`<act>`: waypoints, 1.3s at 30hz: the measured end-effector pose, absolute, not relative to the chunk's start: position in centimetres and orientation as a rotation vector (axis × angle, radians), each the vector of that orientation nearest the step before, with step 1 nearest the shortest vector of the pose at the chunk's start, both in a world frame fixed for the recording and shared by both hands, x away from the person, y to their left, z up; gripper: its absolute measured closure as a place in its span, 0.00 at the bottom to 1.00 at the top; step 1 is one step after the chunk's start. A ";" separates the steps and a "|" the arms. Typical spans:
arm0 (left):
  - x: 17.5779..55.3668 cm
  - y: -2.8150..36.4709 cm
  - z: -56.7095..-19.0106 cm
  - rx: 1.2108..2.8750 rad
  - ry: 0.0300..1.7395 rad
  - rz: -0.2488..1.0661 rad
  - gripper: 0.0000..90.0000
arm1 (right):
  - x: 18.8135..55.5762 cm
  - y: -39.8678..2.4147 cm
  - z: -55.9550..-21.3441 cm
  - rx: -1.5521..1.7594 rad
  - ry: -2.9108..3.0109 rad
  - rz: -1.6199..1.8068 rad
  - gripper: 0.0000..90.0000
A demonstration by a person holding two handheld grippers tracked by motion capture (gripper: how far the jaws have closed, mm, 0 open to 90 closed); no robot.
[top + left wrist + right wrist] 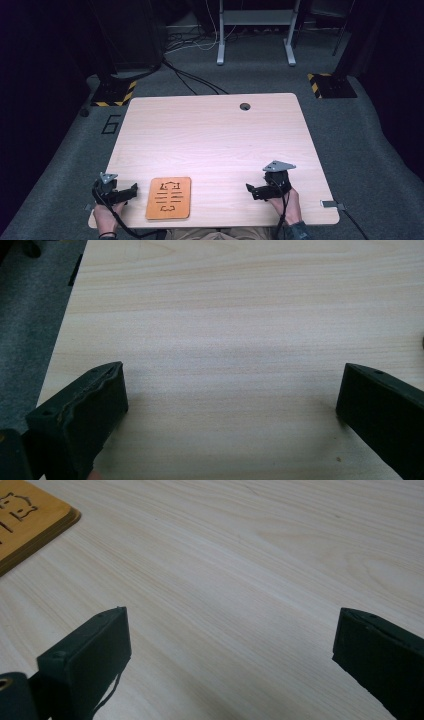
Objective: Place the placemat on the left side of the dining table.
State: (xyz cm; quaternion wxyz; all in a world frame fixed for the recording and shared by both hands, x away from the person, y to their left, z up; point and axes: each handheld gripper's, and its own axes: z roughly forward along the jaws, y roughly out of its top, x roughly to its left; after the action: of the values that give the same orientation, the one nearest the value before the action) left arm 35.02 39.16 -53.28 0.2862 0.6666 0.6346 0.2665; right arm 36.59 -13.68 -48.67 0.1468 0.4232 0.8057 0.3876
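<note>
A flat orange-brown wooden board [169, 198] with cut-out shapes lies near the front edge of the light wooden table [210, 135]. My left gripper [134, 190] rests at the front left, just left of the board, with its jaws pointing toward it. In the left gripper view the left gripper [232, 390] stands open over bare wood. My right gripper [248, 190] sits at the front right and points left toward the board. In the right gripper view the right gripper [232, 630] is open and holds nothing, and the board's corner [30, 520] lies at the upper left.
A round cable hole [244, 106] sits near the table's far edge. Grey carpet surrounds the table, with two yellow-and-black striped stand bases [115, 92] [331, 85], floor cables and a white desk frame [255, 30] beyond. A metal clip [332, 204] sticks out at the front right corner.
</note>
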 end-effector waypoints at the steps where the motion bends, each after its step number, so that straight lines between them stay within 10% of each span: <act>1: 35.0 39.2 -53.3 1.782 1.696 0.712 0.00 | 36.6 -13.7 -48.7 1.218 2.319 1.116 0.02; 39: 35.1 39.2 -53.3 1.784 1.696 0.716 0.00 | 38.4 -4.9 -48.1 1.022 2.528 1.182 0.02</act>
State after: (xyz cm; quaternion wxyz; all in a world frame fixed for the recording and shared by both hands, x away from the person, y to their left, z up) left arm 35.05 39.17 -53.28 0.2851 0.6670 0.6343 0.2676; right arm 38.40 -4.89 -48.15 0.0847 0.3425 0.8475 0.3965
